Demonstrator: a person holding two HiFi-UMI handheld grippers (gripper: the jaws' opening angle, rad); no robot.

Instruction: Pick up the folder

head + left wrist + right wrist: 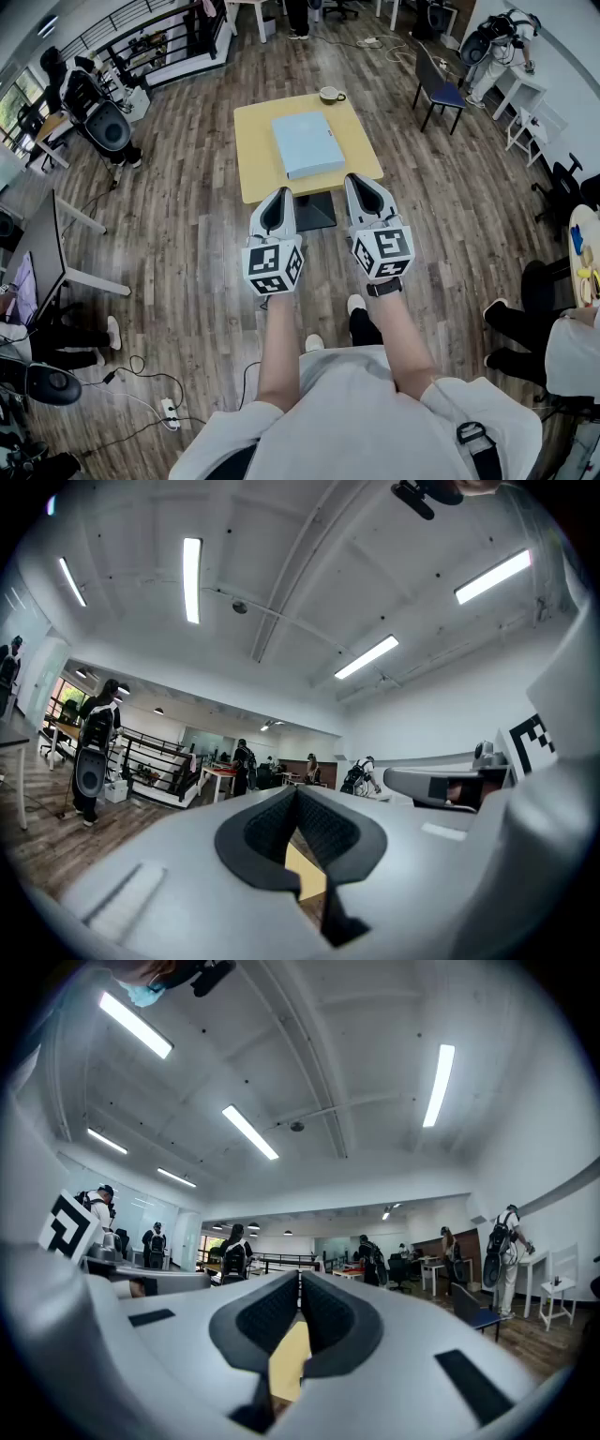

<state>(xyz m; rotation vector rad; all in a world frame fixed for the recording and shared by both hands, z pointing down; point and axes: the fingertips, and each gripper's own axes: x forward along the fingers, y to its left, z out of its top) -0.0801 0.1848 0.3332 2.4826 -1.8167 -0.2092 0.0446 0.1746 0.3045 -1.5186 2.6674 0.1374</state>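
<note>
A light blue folder [307,143] lies flat in the middle of a small yellow table [258,169]. My left gripper [277,202] hangs just short of the table's near edge, shut with nothing in it. To its right my right gripper [362,190] is level with it, also shut and empty, its tip over the table's near right corner. In the left gripper view the closed tip [296,791] shows only a sliver of the yellow tabletop [304,874] below it. The right gripper view has the same sliver of tabletop [289,1358] under its tip [300,1276]. The folder is hidden in both gripper views.
A cup on a saucer [330,94] stands at the table's far edge. A dark chair [437,89] is at the back right. A desk [52,248] stands at the left, with cables and a power strip [169,411] on the wooden floor. Several people stand around the room.
</note>
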